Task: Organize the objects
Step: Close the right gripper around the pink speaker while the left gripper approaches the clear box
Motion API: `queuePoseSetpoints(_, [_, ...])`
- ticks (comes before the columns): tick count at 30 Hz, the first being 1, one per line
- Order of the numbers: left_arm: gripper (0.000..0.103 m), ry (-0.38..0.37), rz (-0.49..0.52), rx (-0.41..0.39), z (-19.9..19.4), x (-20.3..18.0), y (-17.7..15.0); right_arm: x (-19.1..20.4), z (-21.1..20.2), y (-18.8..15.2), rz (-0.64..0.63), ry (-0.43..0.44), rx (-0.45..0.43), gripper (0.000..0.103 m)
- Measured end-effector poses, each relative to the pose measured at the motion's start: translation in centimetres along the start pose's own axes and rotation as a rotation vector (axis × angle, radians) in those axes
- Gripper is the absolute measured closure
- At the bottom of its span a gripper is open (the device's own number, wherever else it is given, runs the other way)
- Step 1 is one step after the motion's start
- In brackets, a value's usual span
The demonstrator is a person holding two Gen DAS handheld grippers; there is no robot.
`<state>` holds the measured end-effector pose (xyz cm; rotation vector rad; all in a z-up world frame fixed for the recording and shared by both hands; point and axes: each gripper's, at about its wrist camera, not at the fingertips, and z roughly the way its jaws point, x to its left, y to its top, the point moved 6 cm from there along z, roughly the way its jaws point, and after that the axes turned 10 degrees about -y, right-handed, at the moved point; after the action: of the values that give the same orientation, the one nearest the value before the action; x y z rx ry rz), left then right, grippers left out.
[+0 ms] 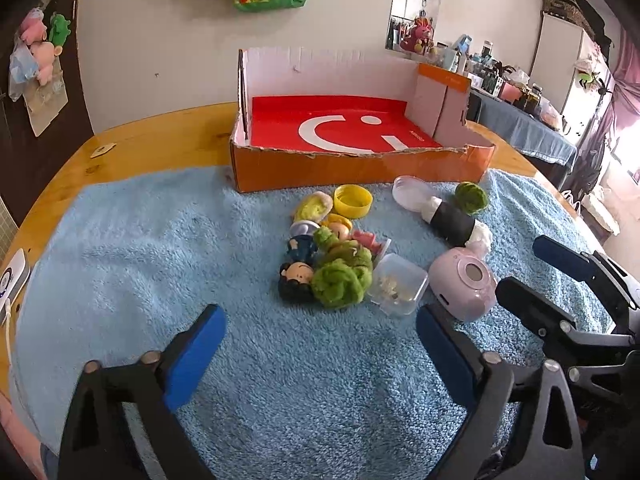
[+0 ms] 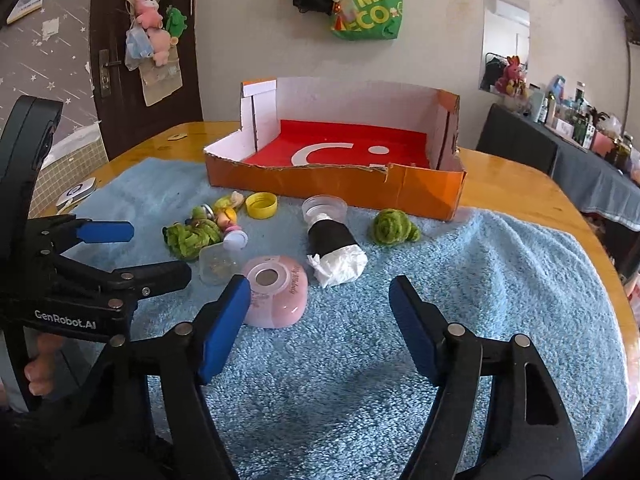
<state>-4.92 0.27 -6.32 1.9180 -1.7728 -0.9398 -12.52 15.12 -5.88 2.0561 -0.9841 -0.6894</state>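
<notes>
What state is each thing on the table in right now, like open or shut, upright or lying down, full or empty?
Cardboard box: open, nothing inside.
Yellow cap: hollow side up.
Black-wrapped clear cup: lying on its side, stuffed with white paper.
Small clear container: lidless, bits inside.
Pink device: tilted on the towel.
Dark-haired figurine: lying down.
Left gripper: open, empty.
Right gripper: open, empty.

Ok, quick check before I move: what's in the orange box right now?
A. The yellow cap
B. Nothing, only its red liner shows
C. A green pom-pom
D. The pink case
B: the box shows only its bare red liner with the white smiley, while the yellow cap, the pink case and the green pom-pom all lie on the blue towel in front of it.
</notes>
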Motion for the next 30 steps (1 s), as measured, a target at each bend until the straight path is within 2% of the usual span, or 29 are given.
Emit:
queuePoseSetpoints(4, [0.011, -0.005, -0.005, 0.009, 0.2, 0.1, -0.1, 0.2, 0.3, -0.1, 0.003, 0.013, 0.013, 0.035])
queuePoseSetpoints(8, [0.018, -0.008, -0.011, 0.009, 0.2, 0.2, -0.3, 0.5, 0.6, -0.1, -0.007, 0.022, 0.022, 0.035])
queuePoseSetpoints(12, [0.022, 0.006, -0.061, 0.002, 0.3, 0.9, -0.1, 1.4, 0.9, -0.2, -0.022, 0.042, 0.032, 0.035])
queuePoseSetpoints(16, [0.031, 0.003, -0.107, -0.008, 0.2, 1.3, 0.1, 2.0, 1.6, -0.5, -0.029, 0.068, 0.056, 0.043])
queuePoseSetpoints(18, [0.040, -0.017, -0.112, -0.006, 0.3, 1.3, 0.3, 2.1, 1.8, -0.7, -0.022, 0.083, 0.067, 0.044])
queuePoseSetpoints(23, [0.050, -0.035, -0.133, -0.011, 0.5, 1.0, 0.6, 2.3, 2.3, -0.8, -0.022, 0.096, 0.080, 0.045])
queuePoseSetpoints(30, [0.050, -0.045, -0.104, -0.017, 0.5, 0.1, 1.4, 2.4, 3.1, -0.6, -0.022, 0.106, 0.095, 0.045])
